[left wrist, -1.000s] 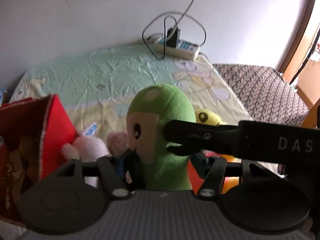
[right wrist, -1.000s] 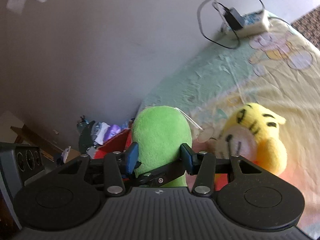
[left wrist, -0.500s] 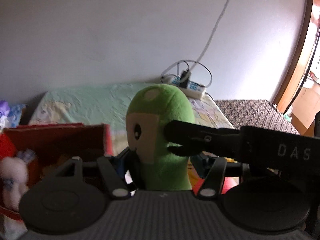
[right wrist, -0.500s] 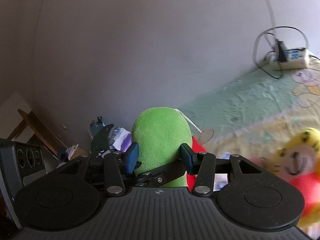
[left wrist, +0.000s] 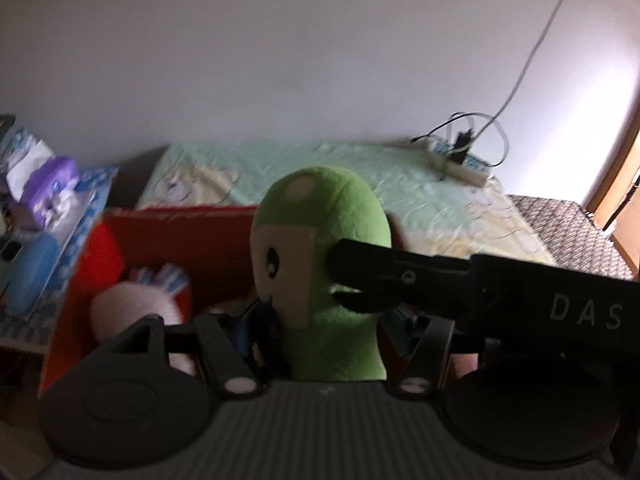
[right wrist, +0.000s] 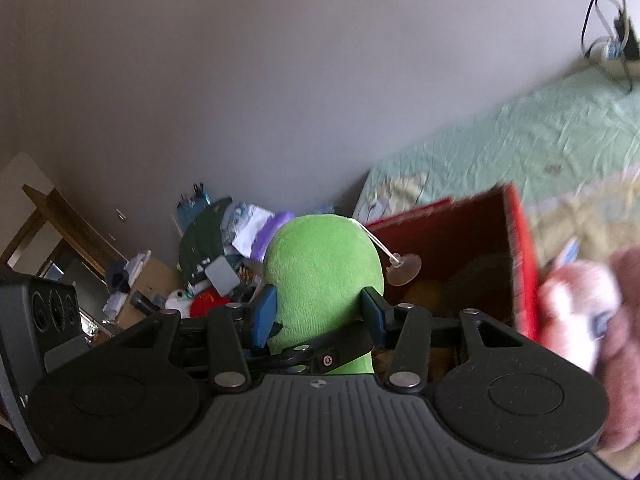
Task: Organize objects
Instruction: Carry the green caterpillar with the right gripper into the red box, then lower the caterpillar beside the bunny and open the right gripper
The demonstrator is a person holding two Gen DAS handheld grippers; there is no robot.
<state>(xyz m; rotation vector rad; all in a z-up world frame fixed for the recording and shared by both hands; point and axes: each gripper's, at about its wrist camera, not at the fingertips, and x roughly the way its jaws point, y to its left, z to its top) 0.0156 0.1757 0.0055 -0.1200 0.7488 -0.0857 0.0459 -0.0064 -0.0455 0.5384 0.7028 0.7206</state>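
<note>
The green plush toy with the rounded head and beige face patch [left wrist: 320, 264] is pinched between the blue pads of both claws at once: the left claw [left wrist: 320, 332] is pressed onto its lower body, and the right claw [right wrist: 318, 312] is clamped around the back of its head, its black finger seen crossing the toy's side in the left view. The toy is held upright in the air, just in front of and above the open red cardboard box [left wrist: 176, 240], which stands on the bed with the pale green sheet [left wrist: 360, 168]. A white and pink plush [left wrist: 132, 308] is already lying inside the box. If one claw is released before the other, the soft toy could be twisted or tipped out of the remaining grip and dropped outside the box. The clear suction cup on its string [right wrist: 404, 270] could be snagged on the box rim. A drop onto the plush already inside could leave the toy perched high and liable to roll out.
</note>
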